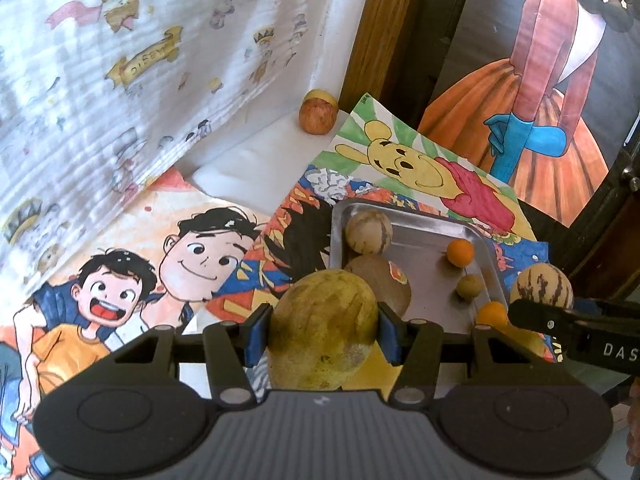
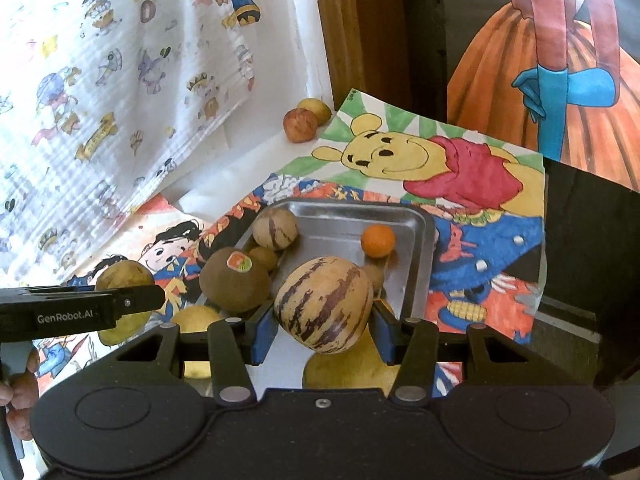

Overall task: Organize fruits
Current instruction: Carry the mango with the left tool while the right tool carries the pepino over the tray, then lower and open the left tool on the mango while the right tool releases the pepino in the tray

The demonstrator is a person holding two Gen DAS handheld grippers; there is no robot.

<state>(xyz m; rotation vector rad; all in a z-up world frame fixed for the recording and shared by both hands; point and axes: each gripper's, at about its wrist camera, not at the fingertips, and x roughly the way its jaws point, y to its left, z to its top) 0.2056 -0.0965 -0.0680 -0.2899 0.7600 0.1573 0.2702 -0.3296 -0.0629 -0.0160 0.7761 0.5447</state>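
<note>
A dull yellow-green mango (image 1: 324, 332) sits clamped between blue pads, raised before the metal tray (image 2: 420, 248). A cream melon with purple stripes (image 2: 324, 304) is likewise held above the tray's near edge. Inside the tray lie a smaller striped melon (image 2: 275, 227), a brown kiwi with a sticker (image 2: 234, 280) and a small orange (image 2: 377, 241). A red apple (image 2: 300, 125) rests far back.

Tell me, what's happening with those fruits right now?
Left tongs shut on yellow fruit. Right tongs shut on striped melon. Metal tray ahead, partly filled. Nothing blocking.
</note>
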